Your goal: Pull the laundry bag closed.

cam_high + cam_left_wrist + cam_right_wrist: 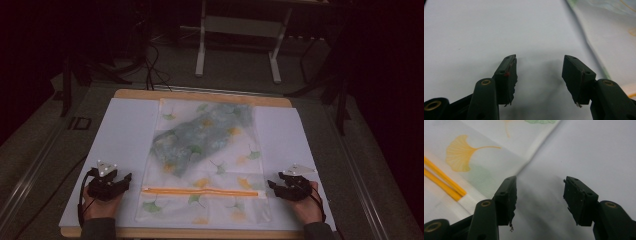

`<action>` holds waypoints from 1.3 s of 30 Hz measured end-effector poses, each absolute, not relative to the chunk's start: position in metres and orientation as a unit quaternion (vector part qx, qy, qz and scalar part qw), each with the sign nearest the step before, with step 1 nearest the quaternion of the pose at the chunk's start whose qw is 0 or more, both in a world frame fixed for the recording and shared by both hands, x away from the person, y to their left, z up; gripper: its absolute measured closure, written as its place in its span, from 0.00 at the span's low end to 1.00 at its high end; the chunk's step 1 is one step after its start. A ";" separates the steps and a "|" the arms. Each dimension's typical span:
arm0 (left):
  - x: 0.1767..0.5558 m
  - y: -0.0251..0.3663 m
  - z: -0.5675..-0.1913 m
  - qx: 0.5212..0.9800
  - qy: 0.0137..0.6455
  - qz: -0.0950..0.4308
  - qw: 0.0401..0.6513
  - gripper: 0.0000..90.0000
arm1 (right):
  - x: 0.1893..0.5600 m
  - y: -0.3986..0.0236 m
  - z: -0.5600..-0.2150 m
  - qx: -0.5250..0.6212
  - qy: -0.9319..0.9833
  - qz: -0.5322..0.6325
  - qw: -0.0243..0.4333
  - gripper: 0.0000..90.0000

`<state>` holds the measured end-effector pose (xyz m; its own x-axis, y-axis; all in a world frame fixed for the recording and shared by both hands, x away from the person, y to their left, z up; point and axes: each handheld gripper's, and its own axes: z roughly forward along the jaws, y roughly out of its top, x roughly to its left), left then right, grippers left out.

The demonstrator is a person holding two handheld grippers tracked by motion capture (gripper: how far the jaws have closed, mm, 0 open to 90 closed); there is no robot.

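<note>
A translucent zip bag (205, 160) printed with ginkgo leaves lies flat in the middle of the white table cover (125, 135); an orange zip strip (200, 191) runs across its near end. A bluish folded cloth (197, 137) shows inside it. My left gripper (125, 181) rests on the cover just left of the bag, open, with nothing between its jaws; in the left gripper view (539, 67) the bag's edge (589, 47) runs along the right. My right gripper (272, 186) sits just right of the bag, open and empty (540, 187), beside the bag's edge (534, 147) and the zip strip's end (446, 185).
The wooden table edge (200, 95) shows at the far side. Beyond it stand a white metal frame (240, 45) and cables on the dark floor. Bare white cover lies on both sides of the bag.
</note>
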<state>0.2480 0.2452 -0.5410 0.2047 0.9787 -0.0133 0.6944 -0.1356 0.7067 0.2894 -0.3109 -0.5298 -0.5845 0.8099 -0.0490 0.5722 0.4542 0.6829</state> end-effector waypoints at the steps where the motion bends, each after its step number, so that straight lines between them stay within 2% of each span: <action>1: 0.248 0.245 -0.541 0.720 0.580 0.233 0.302 0.51 | 0.290 -0.310 -0.529 0.411 0.834 0.316 0.187 0.48; 12: 0.243 0.247 -0.539 0.725 0.574 0.220 0.311 0.51 | 0.294 -0.297 -0.526 0.373 0.857 0.312 0.169 0.50; 21: 0.241 0.249 -0.539 0.735 0.569 0.206 0.307 0.51 | 0.297 -0.278 -0.520 0.307 0.879 0.339 0.136 0.54; 32: 0.231 0.244 -0.536 0.754 0.547 0.203 0.302 0.58 | 0.305 -0.236 -0.515 0.242 0.898 0.354 0.100 0.60; 39: 0.228 0.239 -0.533 0.752 0.545 0.204 0.309 0.55 | 0.309 -0.199 -0.513 0.210 0.910 0.347 0.087 0.60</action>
